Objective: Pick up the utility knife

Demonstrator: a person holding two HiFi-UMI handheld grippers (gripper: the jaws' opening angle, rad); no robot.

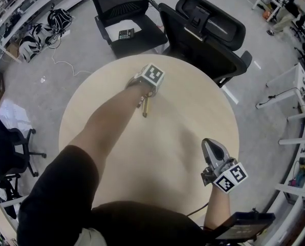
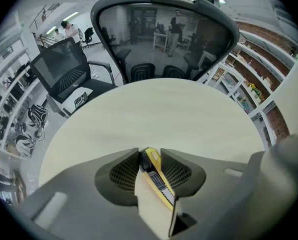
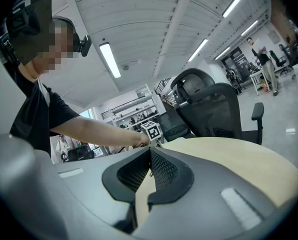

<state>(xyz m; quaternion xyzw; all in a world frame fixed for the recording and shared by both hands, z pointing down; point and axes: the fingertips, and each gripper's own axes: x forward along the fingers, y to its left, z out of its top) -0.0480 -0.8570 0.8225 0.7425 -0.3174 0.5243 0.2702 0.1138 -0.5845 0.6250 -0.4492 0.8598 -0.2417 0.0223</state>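
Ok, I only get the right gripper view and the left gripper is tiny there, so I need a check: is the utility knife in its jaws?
Observer: Yes. The left gripper view shows the left gripper shut on the yellow utility knife, with a jaw pressed against each side.
Operator: Where on the knife?
Observer: Near one end. The yellow tip pokes just past the jaws, and the ridged slider lies behind them.
Operator: And where over the table?
Observer: In the head view, over the far half of the round table.
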